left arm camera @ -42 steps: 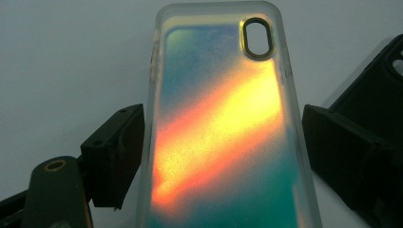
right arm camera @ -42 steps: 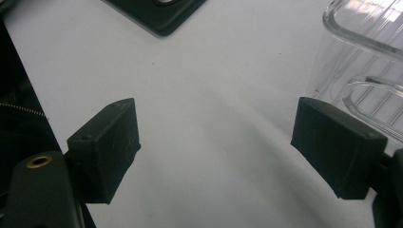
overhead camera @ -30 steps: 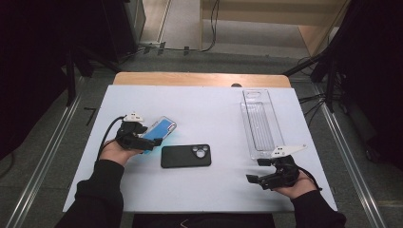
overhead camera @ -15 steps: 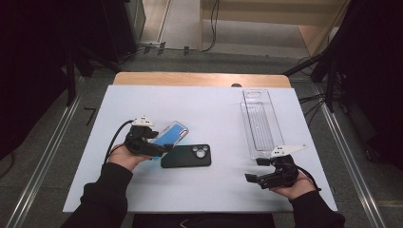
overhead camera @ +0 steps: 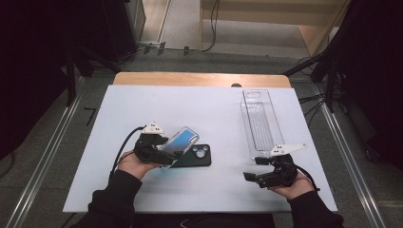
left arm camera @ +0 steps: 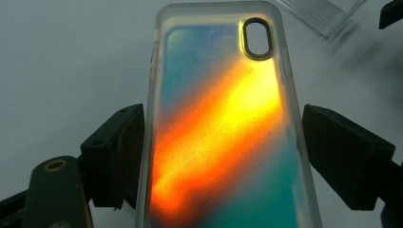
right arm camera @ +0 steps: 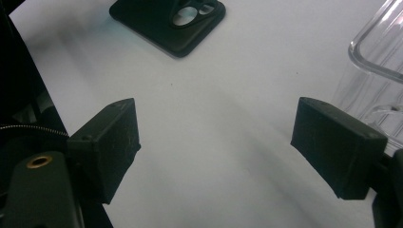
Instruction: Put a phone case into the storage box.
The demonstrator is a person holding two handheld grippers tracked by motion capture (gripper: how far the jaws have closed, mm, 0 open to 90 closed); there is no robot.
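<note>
Left gripper (overhead camera: 167, 153) clamped on iridescent phone case (overhead camera: 179, 145) above black case (overhead camera: 197, 156), right gripper (overhead camera: 250, 168) empty, jaws apart, at four o'clock.

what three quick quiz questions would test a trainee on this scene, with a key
1. True or false: the right gripper has a phone case between its jaws.
2. What lies flat on the white table beside the iridescent phone case? A) a black phone case B) a spoon C) a mug
3. Fill in: the clear plastic tray lies on the table's ____ side in the high view.

Key
1. False: its jaws stand open over bare table; the left gripper has the iridescent phone case between its jaws.
2. A, the black phone case.
3. right
</note>
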